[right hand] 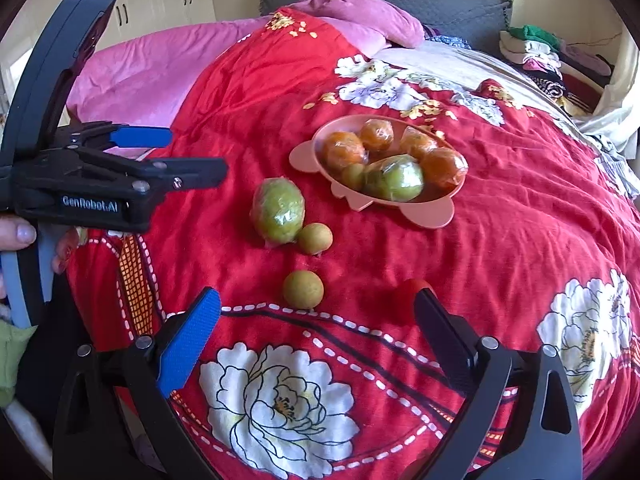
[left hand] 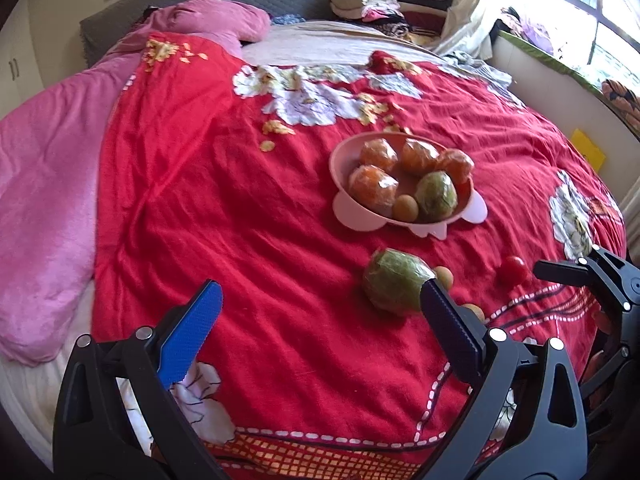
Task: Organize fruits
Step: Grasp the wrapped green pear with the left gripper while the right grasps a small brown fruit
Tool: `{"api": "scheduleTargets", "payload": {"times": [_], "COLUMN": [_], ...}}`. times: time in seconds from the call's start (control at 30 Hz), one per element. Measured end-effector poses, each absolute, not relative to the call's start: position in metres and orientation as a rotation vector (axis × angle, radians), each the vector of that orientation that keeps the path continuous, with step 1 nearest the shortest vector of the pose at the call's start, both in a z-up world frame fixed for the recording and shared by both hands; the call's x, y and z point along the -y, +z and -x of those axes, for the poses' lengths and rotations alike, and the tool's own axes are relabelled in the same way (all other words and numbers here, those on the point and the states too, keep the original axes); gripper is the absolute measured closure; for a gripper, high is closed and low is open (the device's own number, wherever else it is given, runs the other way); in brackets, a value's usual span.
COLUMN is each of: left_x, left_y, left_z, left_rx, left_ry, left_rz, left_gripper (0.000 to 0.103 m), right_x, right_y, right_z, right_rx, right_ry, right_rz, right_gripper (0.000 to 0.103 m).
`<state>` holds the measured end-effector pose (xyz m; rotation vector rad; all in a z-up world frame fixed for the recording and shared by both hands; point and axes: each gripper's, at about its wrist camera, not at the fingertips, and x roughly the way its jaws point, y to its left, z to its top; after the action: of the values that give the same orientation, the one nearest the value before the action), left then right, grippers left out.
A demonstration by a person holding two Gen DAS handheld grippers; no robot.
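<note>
A pink bowl sits on the red bedspread and holds several wrapped orange fruits, a wrapped green fruit and a small round fruit. Loose on the spread lie another wrapped green fruit, two small brown-green fruits and a red fruit. My left gripper is open and empty, its right finger just in front of the loose green fruit. My right gripper is open and empty, near the red fruit and the nearer small fruit.
The red flowered bedspread covers the bed. A pink blanket lies at the left. Folded clothes are stacked at the far right by the headboard. A window ledge runs along the right.
</note>
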<state>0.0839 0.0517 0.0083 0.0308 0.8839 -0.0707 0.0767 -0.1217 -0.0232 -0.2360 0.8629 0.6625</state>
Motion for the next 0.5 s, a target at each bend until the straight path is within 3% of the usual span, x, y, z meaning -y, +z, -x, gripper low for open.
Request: {"api": "scheduleTargets", "payload": {"times": [0.07,0.17,0.3,0.4,0.5], "left_x": [-0.049,-0.044,-0.04,-0.037,-0.034], "left_y": [0.003,-0.003,-0.009,-0.013,-0.018], "left_z": [-0.085,-0.087,-0.09,-0.093,-0.097], "left_rx": [-0.895,-0.908,-0.92,-0.927,-0.934], "left_ry": [-0.087,-0.11,-0.147,-0.17,-0.194], "left_rz": [-0.034,-0.036,-0.025,-0.016,-0.011], "left_gripper": [0.01,0.01,0.01,0.01,0.018], "right_x": [0.12,0.117,0.111,0.106,0.102], "right_y": [-0.026,-0.032,-0.038,-0.043,-0.049], "right_z": [-0.078,-0.082,-0.086,-0.087,-0.088], "right_rx": [-0.872,-0.89,-0.906,-0.913,-0.926], "right_ry": [0.671,0.681,0.714,0.731,0.745], "right_rz": [0.242,0.247,0.263,0.28,0.302], "right_gripper": [0.025,0.031,0.054,0.064,0.076]}}
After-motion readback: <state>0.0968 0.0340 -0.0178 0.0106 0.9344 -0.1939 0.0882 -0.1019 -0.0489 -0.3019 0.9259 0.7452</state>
